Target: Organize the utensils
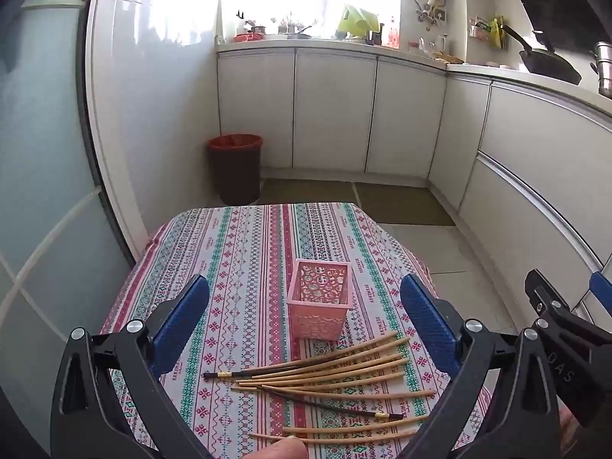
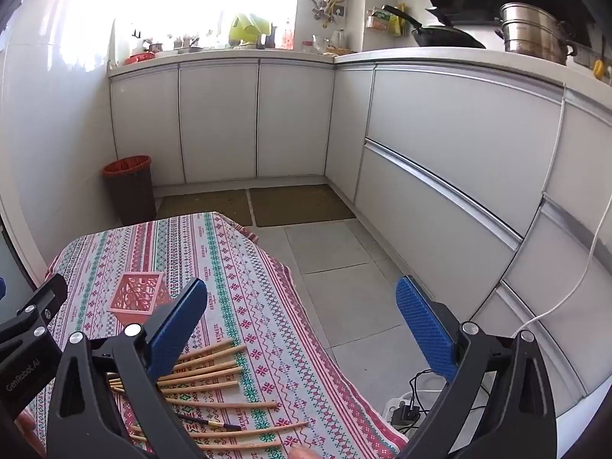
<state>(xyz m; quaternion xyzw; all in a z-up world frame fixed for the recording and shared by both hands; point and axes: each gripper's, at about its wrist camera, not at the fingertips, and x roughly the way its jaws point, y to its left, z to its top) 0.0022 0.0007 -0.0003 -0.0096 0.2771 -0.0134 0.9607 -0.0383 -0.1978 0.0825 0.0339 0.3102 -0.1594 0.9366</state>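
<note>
Left gripper [image 1: 305,308] fingers wide apart, holding nothing; right gripper [image 2: 302,319] same. Chopsticks [image 1: 329,382] fanned flat on tabletop [image 1: 244,252], just in front of pink basket [image 1: 319,298], upright, nothing visible inside. Tablecloth print reads "HANDMADE". Left gripper body marked "GenRobot.AI".

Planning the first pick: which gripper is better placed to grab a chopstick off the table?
Probably the left gripper. Its open fingers frame the chopsticks and the pink basket head-on. The right gripper is open too, but mostly over floor beyond the table edge.
</note>
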